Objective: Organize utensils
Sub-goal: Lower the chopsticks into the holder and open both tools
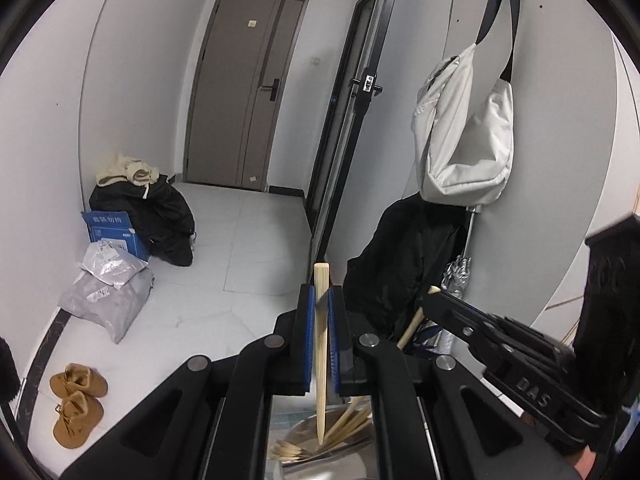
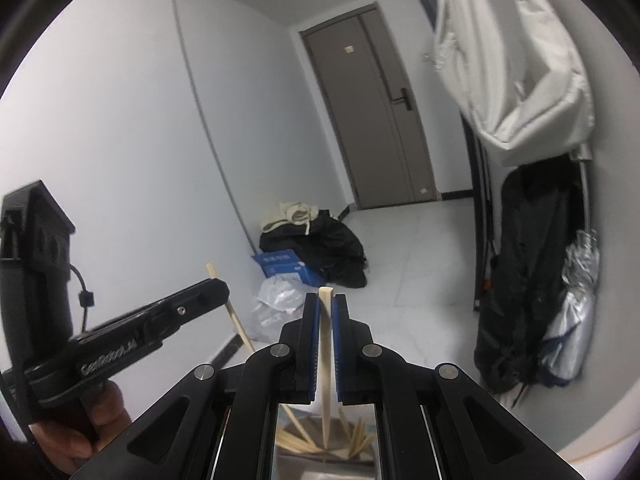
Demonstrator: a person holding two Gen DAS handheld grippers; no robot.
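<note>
In the left wrist view my left gripper [image 1: 321, 296] is shut on a pale wooden chopstick [image 1: 320, 344]. The chopstick stands upright between the blue pads, blunt end up and tip pointing down. My right gripper [image 1: 431, 301] reaches in from the right with another chopstick [image 1: 412, 326] in its jaws. In the right wrist view my right gripper [image 2: 325, 300] is shut on its upright chopstick [image 2: 326, 356]. The left gripper [image 2: 218, 286] at the left holds its slanted chopstick [image 2: 236, 320]. Several loose chopsticks [image 2: 296, 440] lie in a metal container [image 1: 320, 468] below both grippers.
A hand [image 2: 80, 436] holds the left gripper's handle. On the floor are a pile of dark clothes [image 1: 160, 220], a blue box [image 1: 116, 232], grey parcels [image 1: 108, 300] and brown boots [image 1: 76, 404]. A white bag [image 1: 468, 140], black coat [image 1: 400, 272] and folded umbrella [image 2: 576, 308] hang at the right.
</note>
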